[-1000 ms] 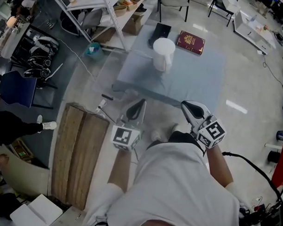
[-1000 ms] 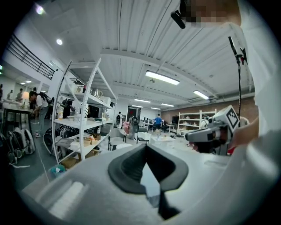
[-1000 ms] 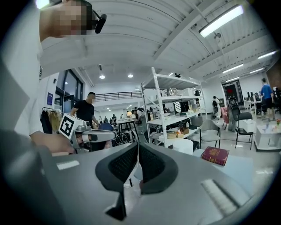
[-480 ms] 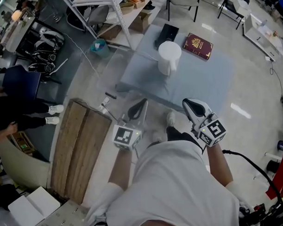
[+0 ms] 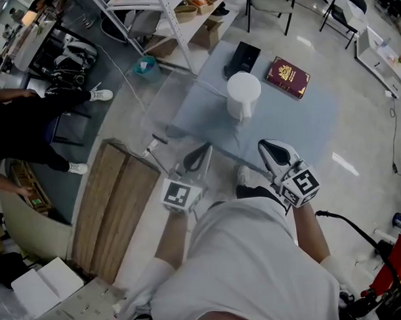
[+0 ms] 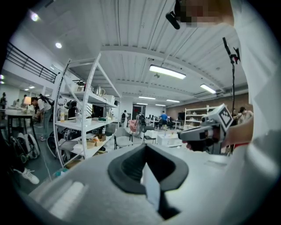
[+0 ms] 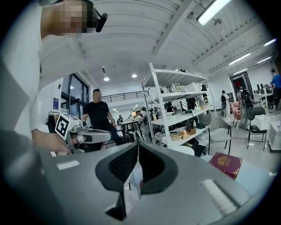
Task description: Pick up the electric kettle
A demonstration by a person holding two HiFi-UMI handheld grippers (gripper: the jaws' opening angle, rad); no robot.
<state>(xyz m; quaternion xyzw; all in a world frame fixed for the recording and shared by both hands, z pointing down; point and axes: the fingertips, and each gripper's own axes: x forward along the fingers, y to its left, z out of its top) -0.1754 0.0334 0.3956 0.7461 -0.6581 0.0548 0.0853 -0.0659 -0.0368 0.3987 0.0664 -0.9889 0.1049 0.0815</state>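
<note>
Plainly, the white cylindrical plastic electric kettle (image 5: 243, 95) stands upright on the pale blue-grey square table (image 5: 298, 130), near a flat black block (image 5: 241, 58) and a dark red hardback book (image 5: 287, 77). Both tools hover at the table's near edge, well apart from the kettle. The right gripper (image 5: 271, 152) has its jaws pressed together on nothing. The left gripper (image 5: 198, 156) seems likewise closed and empty, though its own view is blurred.

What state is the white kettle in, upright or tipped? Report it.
Upright: the white kettle stands on its base on the grey table, round lid facing up.
</note>
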